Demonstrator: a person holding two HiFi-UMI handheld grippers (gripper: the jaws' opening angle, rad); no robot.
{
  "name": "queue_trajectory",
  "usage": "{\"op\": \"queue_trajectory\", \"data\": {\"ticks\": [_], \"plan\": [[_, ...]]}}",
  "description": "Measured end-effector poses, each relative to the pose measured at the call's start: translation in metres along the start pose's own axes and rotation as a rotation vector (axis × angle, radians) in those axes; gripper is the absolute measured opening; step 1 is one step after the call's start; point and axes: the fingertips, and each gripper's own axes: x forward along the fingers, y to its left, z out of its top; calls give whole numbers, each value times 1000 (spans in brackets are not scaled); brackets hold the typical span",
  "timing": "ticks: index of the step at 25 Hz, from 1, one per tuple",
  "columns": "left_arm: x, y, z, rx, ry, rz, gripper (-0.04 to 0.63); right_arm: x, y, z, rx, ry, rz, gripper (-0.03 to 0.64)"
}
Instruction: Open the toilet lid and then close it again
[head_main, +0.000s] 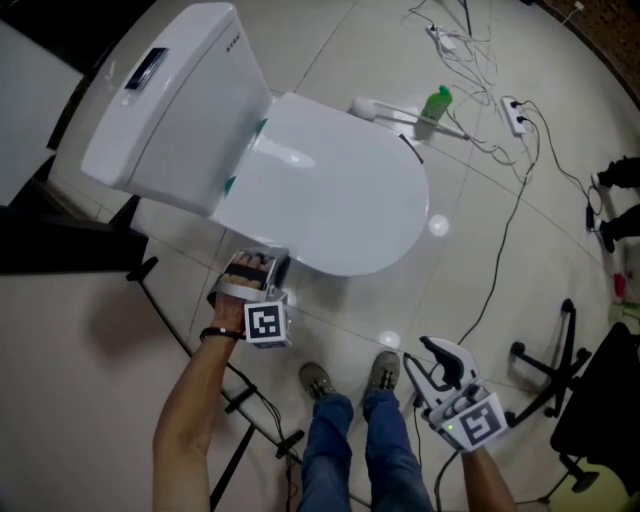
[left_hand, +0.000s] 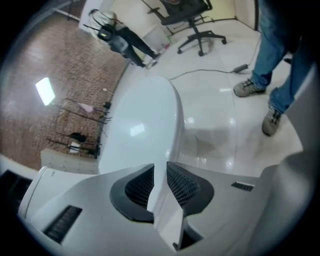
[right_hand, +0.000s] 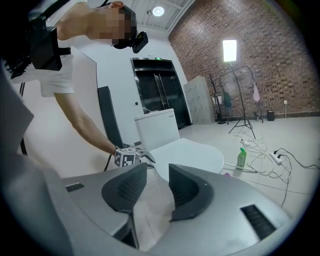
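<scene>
The white toilet lid (head_main: 330, 190) lies flat over the bowl, in front of the tank (head_main: 170, 100). My left gripper (head_main: 262, 265) points down at the lid's near left rim. In the left gripper view the lid (left_hand: 142, 125) runs away from the jaws, and its thin edge sits in the narrow gap of the left gripper (left_hand: 160, 182), with the pads standing just off it. My right gripper (head_main: 425, 365) hangs low at the right, well clear of the toilet, open and empty. The right gripper view shows the right gripper (right_hand: 157, 187) with parted jaws, and the toilet (right_hand: 190, 152) beyond.
A green bottle (head_main: 435, 105) and a power strip (head_main: 514, 115) with loose cables (head_main: 510, 200) lie on the floor right of the toilet. An office chair base (head_main: 550, 370) stands at the lower right. The person's shoes (head_main: 385, 370) are just below the bowl, with black tripod legs (head_main: 250, 400) at the left.
</scene>
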Motion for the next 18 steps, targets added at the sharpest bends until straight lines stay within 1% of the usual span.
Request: {"op": "queue_trajectory", "data": {"ticks": [1, 3, 5, 8, 10, 11, 12, 13, 15, 18], "plan": [[-11, 6, 4, -65, -30, 48, 78, -1, -1, 3, -7, -1, 1, 133], [-41, 21, 16, -203, -103, 132, 78, -5, -4, 12, -25, -7, 4, 133], [-82, 36, 34, -355, -196, 174, 78, -10, -3, 31, -48, -18, 8, 133], [-158, 67, 71, -596, -346, 188, 78, -22, 2, 77, -101, -44, 21, 135], [-214, 95, 101, -797, -467, 172, 78, -34, 5, 115, -146, -64, 35, 135], [-243, 113, 114, -885, -528, 172, 78, -40, 8, 136, -168, -73, 43, 135], [-271, 132, 126, -945, -579, 183, 78, -45, 11, 156, -188, -80, 52, 135], [-300, 150, 135, -982, -617, 201, 78, -51, 16, 176, -203, -85, 60, 135], [-350, 179, 147, -1036, -666, 235, 78, -63, 28, 210, -221, -93, 77, 135], [-414, 212, 154, -1120, -738, 254, 78, -86, 48, 256, -247, -122, 107, 135]]}}
